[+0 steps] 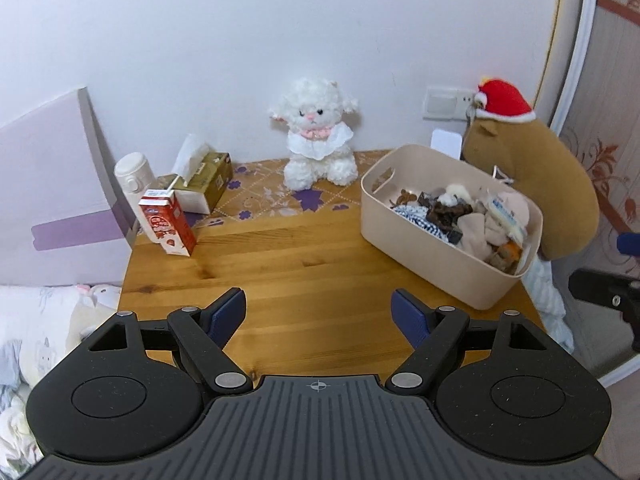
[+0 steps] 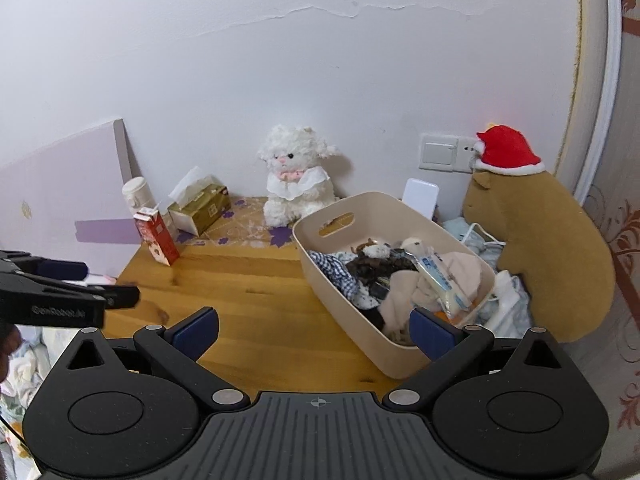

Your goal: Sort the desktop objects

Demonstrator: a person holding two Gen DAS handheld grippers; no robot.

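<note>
Left wrist view puts the red milk carton (image 1: 168, 222) upright ahead and left of my left gripper (image 1: 318, 314), nearer it than my right gripper (image 2: 316, 332), both spread empty; beige bin (image 1: 408, 216) sits right.

My left claw (image 1: 318, 314) is matt black plastic with ribbed blue pads. The table (image 1: 288, 256) is smooth varnished wood with visible grain. At 2 o'clock, the bin (image 1: 432, 256) is matt beige plastic. At 12 o'clock, the lamb toy (image 1: 316, 136) is fluffy white cloth. At 10 o'clock, the carton (image 1: 168, 222) is glossy printed paper.
</note>
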